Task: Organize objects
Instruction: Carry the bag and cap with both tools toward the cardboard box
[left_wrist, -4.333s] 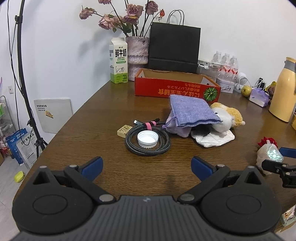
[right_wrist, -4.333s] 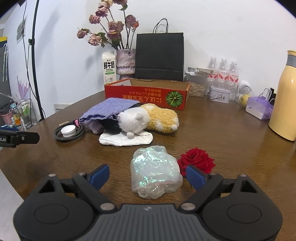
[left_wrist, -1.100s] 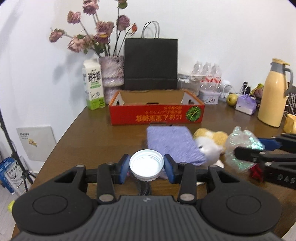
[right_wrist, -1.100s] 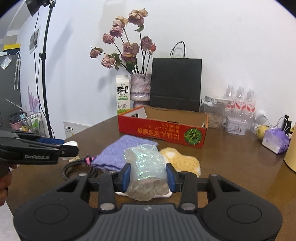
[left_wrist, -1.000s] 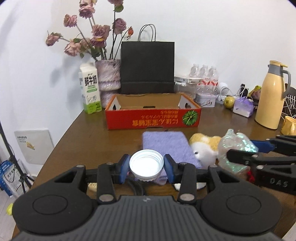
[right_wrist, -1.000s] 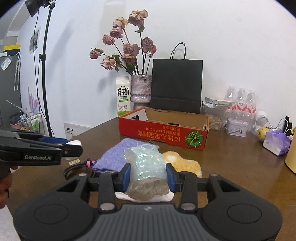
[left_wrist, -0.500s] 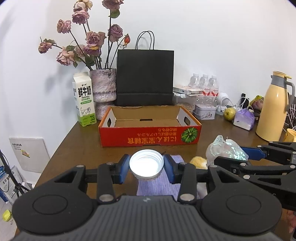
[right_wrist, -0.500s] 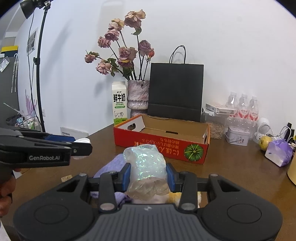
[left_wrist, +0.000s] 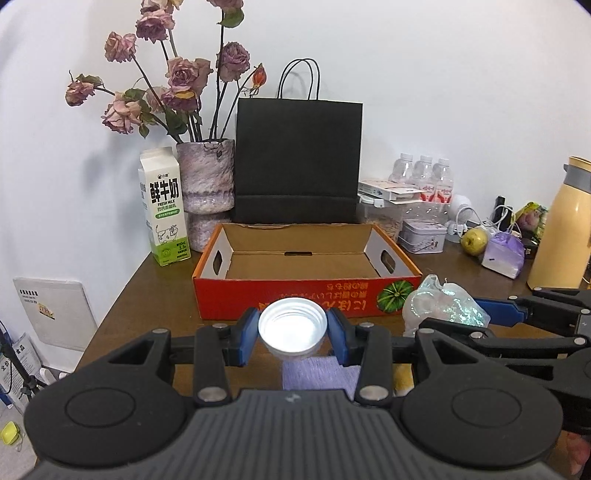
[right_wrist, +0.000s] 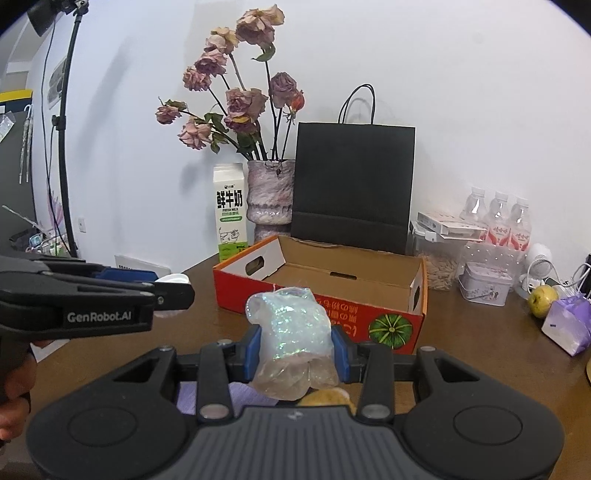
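Left gripper clamped on a white cap, right gripper clamped on an iridescent plastic bag, both hang just short of the open red box, dead ahead of the fingers.

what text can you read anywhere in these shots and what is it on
"鲜牛奶" and "FRESH MILK": on the milk carton; its smaller print is too small to read.
"GenRobot.AI": on the side of the left gripper, seen from the right wrist view.
Orange characters on the red box: upside down, too blurred to read.
Labels on the water bottles: too small to read.
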